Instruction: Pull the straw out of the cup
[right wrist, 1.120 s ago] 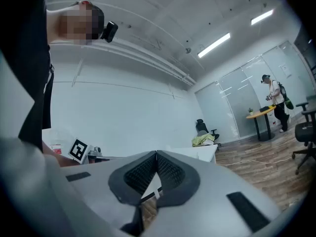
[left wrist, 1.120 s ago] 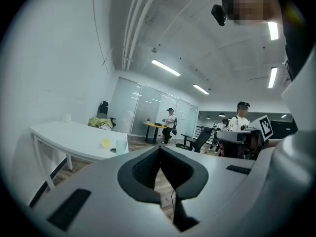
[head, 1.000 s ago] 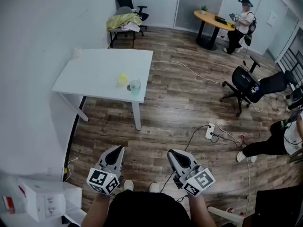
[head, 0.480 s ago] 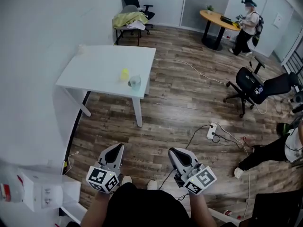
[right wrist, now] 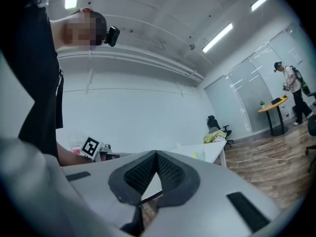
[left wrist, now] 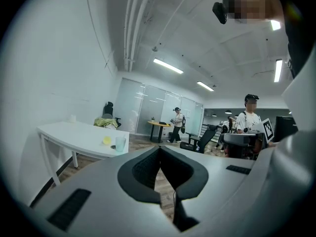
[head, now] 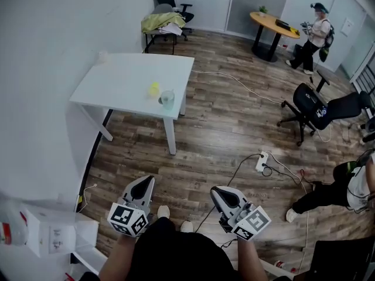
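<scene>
A clear pale-green cup (head: 167, 100) stands near the front right edge of the white table (head: 123, 81), far ahead of me. A small yellow object (head: 153, 89) lies just left of it. At this distance I cannot make out the straw. The left gripper view shows the cup (left wrist: 120, 143) and the yellow object (left wrist: 106, 140) small on the table (left wrist: 74, 136). My left gripper (head: 146, 181) and right gripper (head: 215, 190) are held low in front of my body over the wooden floor. Both are shut with nothing between the jaws.
A power strip (head: 259, 162) with trailing cables lies on the floor ahead right. A black office chair (head: 310, 107) stands further right, and a person (head: 345, 186) sits low at the right edge. Another person (head: 319, 33) stands by a round orange table (head: 270, 22). A white box (head: 50, 237) sits lower left.
The view has crept forward a little, so the table sits slightly nearer. The person by the round table has walked to the right. Both grippers keep their pose.
</scene>
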Tool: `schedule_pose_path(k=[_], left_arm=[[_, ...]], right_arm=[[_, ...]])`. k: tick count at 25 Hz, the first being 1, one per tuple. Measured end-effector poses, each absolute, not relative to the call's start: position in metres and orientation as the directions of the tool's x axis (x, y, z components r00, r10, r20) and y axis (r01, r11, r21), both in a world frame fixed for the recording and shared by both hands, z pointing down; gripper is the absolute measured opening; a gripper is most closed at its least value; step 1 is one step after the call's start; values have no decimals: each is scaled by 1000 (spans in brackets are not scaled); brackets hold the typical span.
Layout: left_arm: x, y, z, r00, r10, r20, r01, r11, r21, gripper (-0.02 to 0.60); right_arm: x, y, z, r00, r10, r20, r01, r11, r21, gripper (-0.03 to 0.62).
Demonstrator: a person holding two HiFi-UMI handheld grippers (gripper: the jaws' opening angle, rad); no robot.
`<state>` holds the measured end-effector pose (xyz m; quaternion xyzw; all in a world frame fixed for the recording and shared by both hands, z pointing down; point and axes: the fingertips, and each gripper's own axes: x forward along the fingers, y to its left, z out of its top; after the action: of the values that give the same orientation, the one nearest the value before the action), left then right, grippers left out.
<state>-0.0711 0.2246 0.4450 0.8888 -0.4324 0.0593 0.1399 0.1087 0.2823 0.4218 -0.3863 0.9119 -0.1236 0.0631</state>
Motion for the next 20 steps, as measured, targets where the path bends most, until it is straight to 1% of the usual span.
schedule_pose_path(k=[4, 7, 13, 20], left_arm=[[-72, 221, 446, 618, -754, 225, -786, -584, 202, 14], [-73, 215, 450, 623, -748, 227, -781, -588, 210, 14], [-75, 188, 461, 644, -730, 231, -765, -602, 228, 14], [-78, 135, 467, 675, -700, 234, -738, -634, 233, 14]], right_arm=[[119, 277, 419, -658, -749, -82, -688, 642, -340, 21], [120, 269, 419, -641, -761, -96, -691, 627, -361, 23], [106, 241, 429, -642, -765, -40, -714, 616, -332, 25], [94, 185, 428, -620, -784, -44, -729, 595, -338, 23]])
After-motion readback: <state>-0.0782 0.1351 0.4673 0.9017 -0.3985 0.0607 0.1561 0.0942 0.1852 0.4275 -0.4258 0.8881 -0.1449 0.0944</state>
